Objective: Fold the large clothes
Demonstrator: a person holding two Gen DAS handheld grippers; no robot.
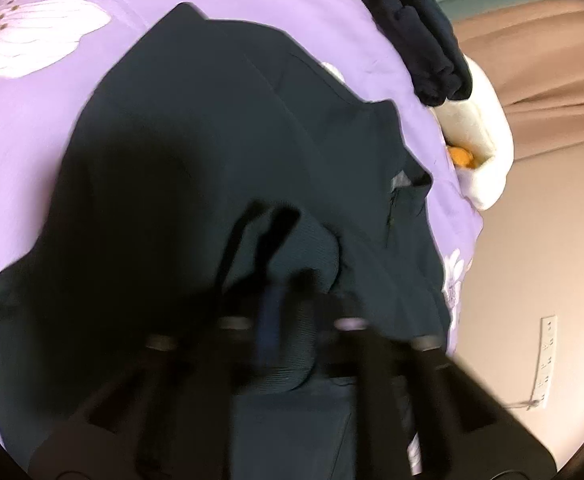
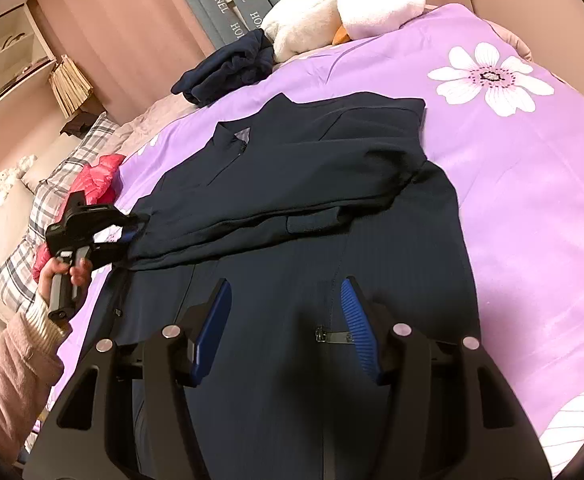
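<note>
Right under my right fingers (image 2: pixel 286 330) lies the lower body of the dark navy jacket (image 2: pixel 292 208), its zipper pull (image 2: pixel 331 336) just inside my right-hand pad. These fingers stand about half open, hovering over the cloth and holding nothing.

My left fingers (image 1: pixel 268 240) are pinched shut on the ribbed cuff of the sleeve (image 1: pixel 288 280); seen from my right wrist, they sit at the jacket's left edge with the cuff drawn up to them, the person's hand (image 2: pixel 66 272) wrapped round the handle.

The jacket lies spread front-up on the purple bedspread (image 2: pixel 531 200), collar far ahead of my fingers. One sleeve is already laid across the chest as a long diagonal band, ending at my left fingers. I judge the fold is at an early stage: that sleeve is across but not yet let go, the other side is not clearly brought in, and the body is not yet folded up toward the collar.

Beyond the collar sit another bundled dark garment (image 2: pixel 228 68) and a white plush toy (image 2: pixel 343 8). Behind them grey-green panels (image 2: pixel 228 4) carry white letters reading "HANEL", repeated; the rest is cut off. Off to the left of my fingers lies a red puffy garment (image 2: pixel 96 180) against a plaid pillow (image 2: pixel 52 208).
</note>
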